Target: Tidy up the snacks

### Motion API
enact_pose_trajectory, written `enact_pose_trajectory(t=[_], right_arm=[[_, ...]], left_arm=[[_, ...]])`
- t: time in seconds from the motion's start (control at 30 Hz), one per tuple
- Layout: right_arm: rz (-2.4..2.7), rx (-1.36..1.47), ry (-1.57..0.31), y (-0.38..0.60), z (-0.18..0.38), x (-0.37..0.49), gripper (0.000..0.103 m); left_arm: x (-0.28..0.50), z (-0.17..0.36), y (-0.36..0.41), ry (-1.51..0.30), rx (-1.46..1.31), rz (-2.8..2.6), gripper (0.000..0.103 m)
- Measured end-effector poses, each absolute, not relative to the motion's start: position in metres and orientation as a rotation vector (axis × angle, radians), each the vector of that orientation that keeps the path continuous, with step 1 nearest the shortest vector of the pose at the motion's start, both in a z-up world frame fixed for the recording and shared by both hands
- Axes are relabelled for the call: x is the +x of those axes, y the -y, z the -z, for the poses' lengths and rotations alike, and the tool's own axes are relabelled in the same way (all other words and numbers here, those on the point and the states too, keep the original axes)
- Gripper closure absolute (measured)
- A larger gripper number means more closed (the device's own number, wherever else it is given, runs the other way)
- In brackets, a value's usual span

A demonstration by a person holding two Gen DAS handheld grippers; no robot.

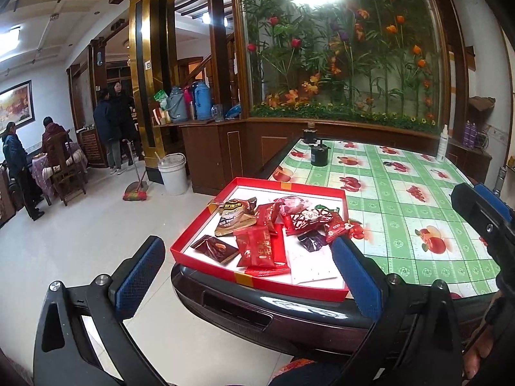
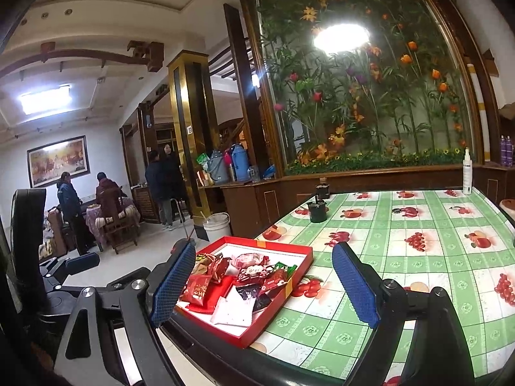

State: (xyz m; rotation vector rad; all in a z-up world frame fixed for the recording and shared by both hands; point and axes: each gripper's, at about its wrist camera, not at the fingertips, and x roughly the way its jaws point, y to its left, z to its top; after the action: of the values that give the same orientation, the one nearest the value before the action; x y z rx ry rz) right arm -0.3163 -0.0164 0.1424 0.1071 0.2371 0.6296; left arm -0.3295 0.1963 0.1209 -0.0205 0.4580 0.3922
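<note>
Nearest the cameras, the left gripper (image 1: 248, 276) and the right gripper (image 2: 276, 286) hover with blue-padded fingers (image 1: 355, 276) spread wide, holding nothing. Between and just beyond them, a shallow red tray (image 1: 206, 215) sits at the near corner of the surface (image 1: 418, 199), which is covered by a green-checked fruit-print cloth. Wrapped snacks (image 1: 260, 241), mostly red packets and a few dark ones, lie loosely heaped inside the tray. Farther back stand a black jar (image 1: 318, 156) and a white spray bottle (image 1: 442, 144), well apart. Behind them rises a glass flower display (image 1: 341, 51).
</note>
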Motion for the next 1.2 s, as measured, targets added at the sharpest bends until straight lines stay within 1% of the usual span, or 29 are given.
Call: enact_pose_trajectory(t=[0.33, 1.2], right_arm=[[-0.641, 0.094, -0.274, 0.002, -0.137, -0.316, 0.015], [-0.667, 0.05, -0.287, -0.014, -0.134, -0.319, 0.015]], left_arm=[[-0.332, -0.116, -0.207, -0.47, -0.031, -0.406, 0.0], [-0.331, -0.112, -0.213, -0.478, -0.04, -0.387, 0.0]])
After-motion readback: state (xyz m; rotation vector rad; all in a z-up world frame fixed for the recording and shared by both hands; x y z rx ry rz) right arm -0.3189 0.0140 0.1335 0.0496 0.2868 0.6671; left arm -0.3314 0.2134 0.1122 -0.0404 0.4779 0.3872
